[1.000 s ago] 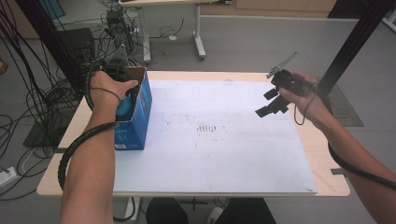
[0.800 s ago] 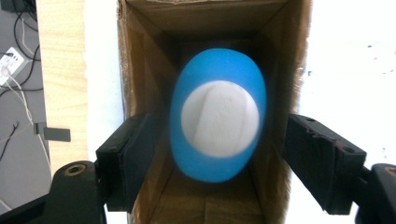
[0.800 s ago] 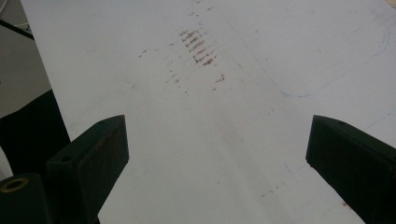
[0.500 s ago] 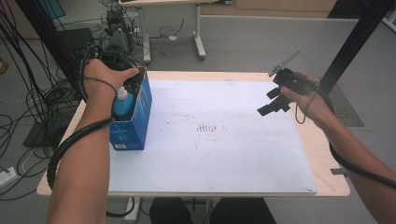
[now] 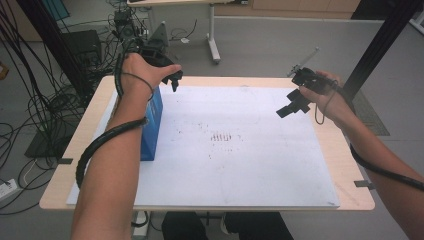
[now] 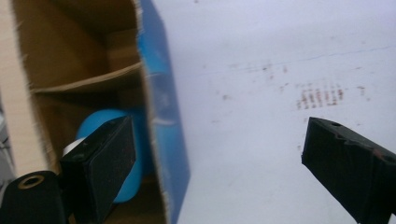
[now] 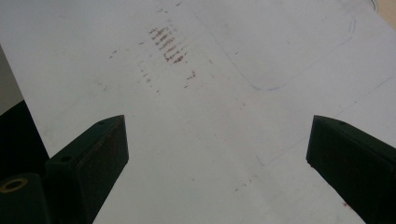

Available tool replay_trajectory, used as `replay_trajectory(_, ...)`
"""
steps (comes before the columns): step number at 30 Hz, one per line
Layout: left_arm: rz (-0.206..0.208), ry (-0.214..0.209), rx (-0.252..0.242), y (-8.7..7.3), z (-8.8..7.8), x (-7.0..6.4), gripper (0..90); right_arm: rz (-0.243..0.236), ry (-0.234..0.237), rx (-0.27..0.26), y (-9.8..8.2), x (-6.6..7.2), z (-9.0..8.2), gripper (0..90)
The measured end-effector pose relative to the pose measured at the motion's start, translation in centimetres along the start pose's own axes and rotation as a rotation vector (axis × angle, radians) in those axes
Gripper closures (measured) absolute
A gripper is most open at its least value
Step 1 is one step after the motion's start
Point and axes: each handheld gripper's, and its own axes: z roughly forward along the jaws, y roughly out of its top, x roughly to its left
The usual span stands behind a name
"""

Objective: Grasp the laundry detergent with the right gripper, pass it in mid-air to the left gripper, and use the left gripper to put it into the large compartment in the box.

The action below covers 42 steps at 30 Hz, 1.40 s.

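In the left gripper view the blue bottle (image 6: 108,154) inside the cardboard box (image 6: 84,70) is half hidden behind one finger (image 6: 100,172) and the box's blue wall, while the high view hides the box's near-left side under the forearm.

blue box (image 5: 151,122), blue bottle (image 6: 112,154), white sheet (image 5: 240,165)

No readable writing anywhere.
The rows of reddish-brown marks (image 5: 223,136) on the white paper sheet (image 5: 260,170) are smudges, not letters, and the blue cardboard box (image 5: 151,125) shows no legible print.
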Motion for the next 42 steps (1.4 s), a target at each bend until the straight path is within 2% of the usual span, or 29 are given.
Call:
replay_trajectory(9,0.055,-0.031,-0.011,1.5,0.8,-3.2,10.5,0.027,-0.011,0.021,0.0,-1.1,0.4,5.7)
replay_trajectory(19,0.089,-0.048,-0.02,2.0,0.9,-5.1,10.5,0.019,-0.021,0.028,0.4,-1.1,0.2,5.7)
replay_trajectory(32,0.115,-0.053,-0.012,2.0,1.2,-5.9,10.5,0.012,-0.017,0.034,0.2,-0.8,0.4,5.8)
replay_trajectory(42,0.114,-0.06,-0.009,1.8,1.5,-5.9,10.6,0.015,-0.015,0.033,-0.2,-0.6,0.4,5.8)
